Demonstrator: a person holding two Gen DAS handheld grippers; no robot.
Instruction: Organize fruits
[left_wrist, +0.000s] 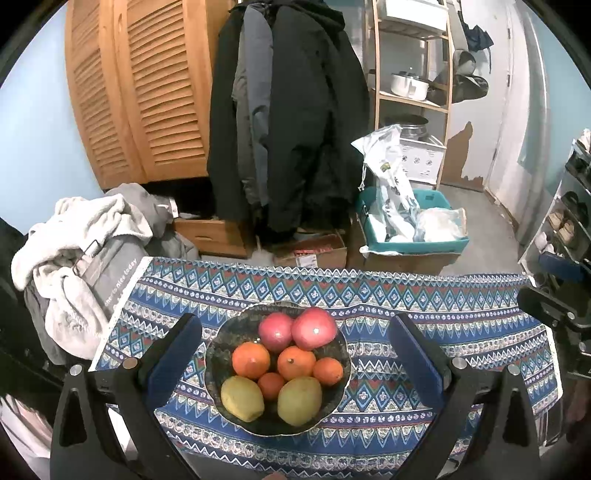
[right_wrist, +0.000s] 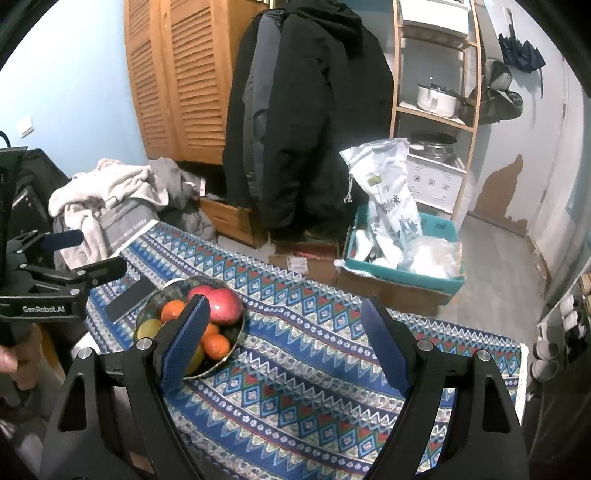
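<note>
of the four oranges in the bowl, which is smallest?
The orange in the middle of the bowl, wedged between the two yellow-green fruits; the other three are clearly bigger.

The right claw's finger (right_wrist: 184, 339) hides part of the bowl (right_wrist: 236, 334) (several fruits too).

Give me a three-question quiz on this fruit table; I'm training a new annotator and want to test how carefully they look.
1. True or false: every fruit lies in the bowl.
2. How many yellow-green fruits, such as the one at the front left, show in the left wrist view?
A) one B) two C) four
3. Fill in: the left gripper and the right gripper both stand ____, holding nothing.

Key
1. True; none lies on the patterned cloth.
2. B; the other is at the front right.
3. open
</note>
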